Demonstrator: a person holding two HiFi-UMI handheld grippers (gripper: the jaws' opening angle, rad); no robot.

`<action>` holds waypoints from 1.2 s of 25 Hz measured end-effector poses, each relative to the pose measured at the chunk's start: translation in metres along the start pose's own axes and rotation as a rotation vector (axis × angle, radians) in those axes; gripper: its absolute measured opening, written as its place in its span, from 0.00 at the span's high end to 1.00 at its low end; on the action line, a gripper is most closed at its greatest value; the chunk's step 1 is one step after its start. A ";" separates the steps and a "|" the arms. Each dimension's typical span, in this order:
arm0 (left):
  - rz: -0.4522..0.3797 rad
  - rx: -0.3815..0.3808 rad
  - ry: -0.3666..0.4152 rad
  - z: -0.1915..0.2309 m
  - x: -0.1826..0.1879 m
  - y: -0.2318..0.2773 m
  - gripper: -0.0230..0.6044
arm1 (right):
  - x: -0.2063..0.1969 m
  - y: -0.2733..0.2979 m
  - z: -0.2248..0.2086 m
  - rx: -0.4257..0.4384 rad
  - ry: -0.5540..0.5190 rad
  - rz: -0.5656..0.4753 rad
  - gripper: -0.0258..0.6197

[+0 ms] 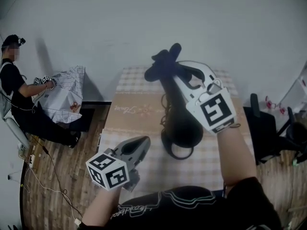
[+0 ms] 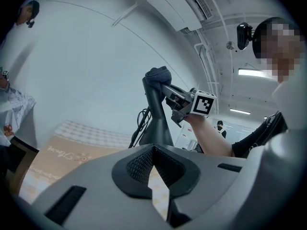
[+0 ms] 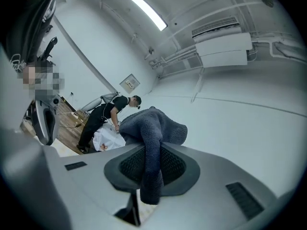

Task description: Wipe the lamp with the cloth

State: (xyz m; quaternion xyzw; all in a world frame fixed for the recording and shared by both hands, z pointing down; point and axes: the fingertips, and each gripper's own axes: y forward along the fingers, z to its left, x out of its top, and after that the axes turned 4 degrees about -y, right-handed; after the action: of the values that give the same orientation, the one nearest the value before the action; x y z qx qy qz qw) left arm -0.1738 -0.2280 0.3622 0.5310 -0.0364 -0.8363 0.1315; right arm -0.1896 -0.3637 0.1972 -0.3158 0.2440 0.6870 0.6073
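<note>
Currently your right gripper [image 1: 178, 75] is clamped on the cloth [image 1: 163, 61], which sits on top of the lamp [image 1: 180, 127] mid-table [image 1: 139, 110]. The lamp stem stands roughly upright, so I'd expect the wipe to run down along it. Your left gripper [image 1: 140, 145] sits near-left of the base, jaws together and empty.

The head view looks steeply down on the lamp [image 1: 182, 128]; the left gripper view looks up at it from low nearby, sharing it; the right gripper view sits close at its top.
</note>
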 end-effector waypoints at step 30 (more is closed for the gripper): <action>0.131 -0.182 -0.006 -0.027 -0.050 0.007 0.96 | -0.095 -0.094 0.078 -0.003 0.135 0.313 0.87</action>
State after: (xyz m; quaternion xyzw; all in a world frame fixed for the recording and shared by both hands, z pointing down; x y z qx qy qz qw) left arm -0.1279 -0.2198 0.3962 0.5108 0.0047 -0.8274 0.2334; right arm -0.1018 -0.3589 0.3236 -0.3202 0.3292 0.7509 0.4746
